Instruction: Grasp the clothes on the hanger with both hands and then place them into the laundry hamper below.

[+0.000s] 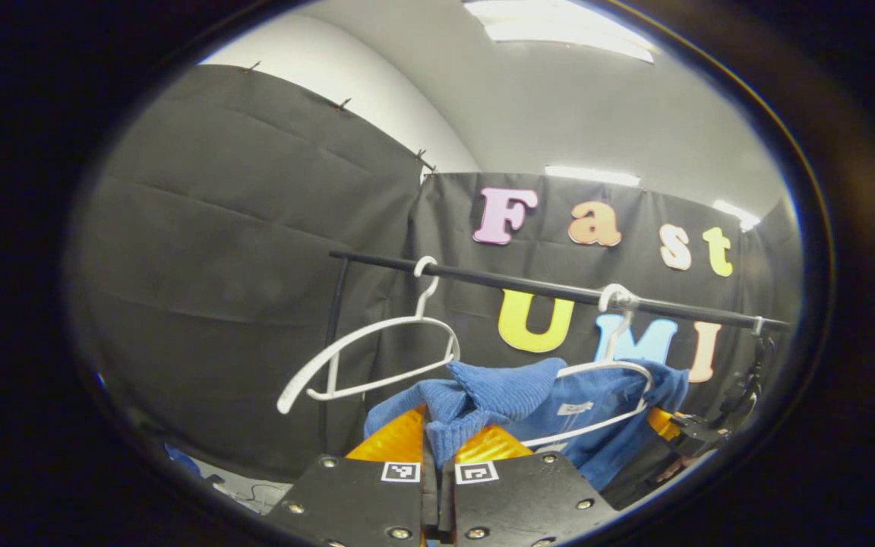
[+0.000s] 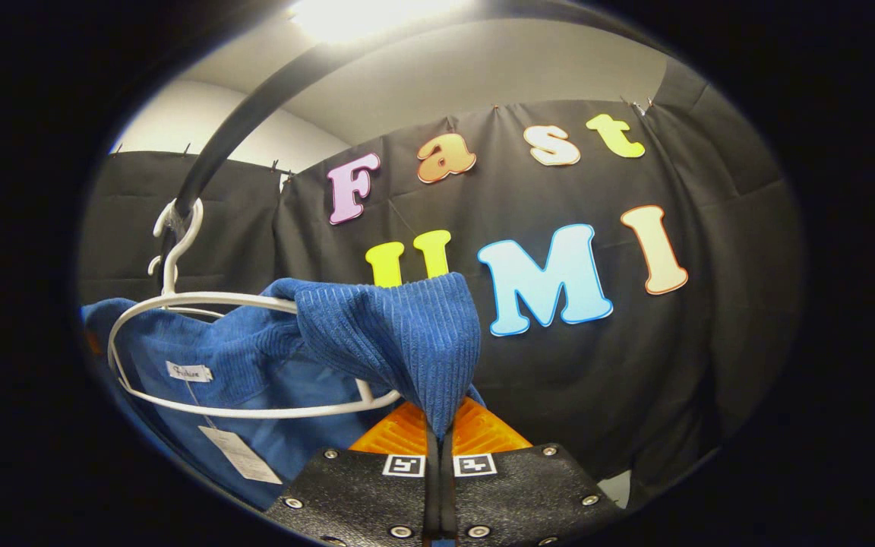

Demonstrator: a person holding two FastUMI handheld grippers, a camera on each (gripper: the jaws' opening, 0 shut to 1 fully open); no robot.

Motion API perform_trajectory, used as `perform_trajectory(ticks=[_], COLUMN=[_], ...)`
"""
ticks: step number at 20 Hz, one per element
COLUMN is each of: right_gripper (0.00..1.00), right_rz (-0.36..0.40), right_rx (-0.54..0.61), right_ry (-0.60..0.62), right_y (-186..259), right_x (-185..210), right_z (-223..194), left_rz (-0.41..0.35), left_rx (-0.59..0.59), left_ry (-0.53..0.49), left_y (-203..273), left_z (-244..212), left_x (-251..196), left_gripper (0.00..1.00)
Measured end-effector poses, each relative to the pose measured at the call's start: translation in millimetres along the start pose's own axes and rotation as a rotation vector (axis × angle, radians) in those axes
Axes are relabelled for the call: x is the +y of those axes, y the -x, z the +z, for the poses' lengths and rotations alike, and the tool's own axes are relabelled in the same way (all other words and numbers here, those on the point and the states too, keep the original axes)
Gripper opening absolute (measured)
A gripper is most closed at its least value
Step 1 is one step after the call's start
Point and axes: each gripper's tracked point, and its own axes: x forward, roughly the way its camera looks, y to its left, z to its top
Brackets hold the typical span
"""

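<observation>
Left gripper view: your left gripper point(image 1: 437, 448) is pinched closed on a fold of the blue sweater point(image 1: 513, 395), which hangs on the white hanger point(image 1: 620, 365) on the rail point(image 1: 544, 289). Your right gripper point(image 2: 438, 425) clamps its other shoulder.

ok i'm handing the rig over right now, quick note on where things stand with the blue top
Left gripper: shut on the blue top, pinching a fold of its knit.
Right gripper: shut on the blue top at its other shoulder.
The top is partly on the white hanger on the black rail; an empty hanger hangs beside it.
Done: both grasps. Left: pull it free, lower into the hamper.
</observation>
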Motion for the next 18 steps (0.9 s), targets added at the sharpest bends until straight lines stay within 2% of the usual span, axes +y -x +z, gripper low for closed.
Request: perform_trajectory(ticks=[6, 11, 14, 16, 18], right_gripper=[0.00, 0.00, 0.00, 0.00, 0.00], right_rz=[-0.015, -0.008, -0.038, -0.033, -0.037], right_rx=[-0.056, -0.070, -0.079, -0.094, -0.096], right_ry=[0.071, 0.071, 0.076, 0.043, 0.092], right_y=[-11.1, -11.4, -8.8, -12.8, -19.3], right_x=[-10.2, -14.3, -30.9, -33.8, -35.5], right_z=[2.5, 4.0, 7.7, 14.2, 10.8], left_rz=[0.024, 0.002, 0.021, 0.012, 0.001], left_rx=[0.000, 0.022, 0.029, 0.025, 0.010], left_ry=[-0.042, -0.020, -0.063, -0.074, -0.066], left_y=[-9.4, -23.4, -30.5, -35.9, -37.9], left_z=[1.1, -3.3, -2.0, -0.9, 3.3], left_x=[23.1, 37.1, 52.3, 55.8, 54.8], left_gripper=[0.02, 0.02, 0.02, 0.02, 0.02])
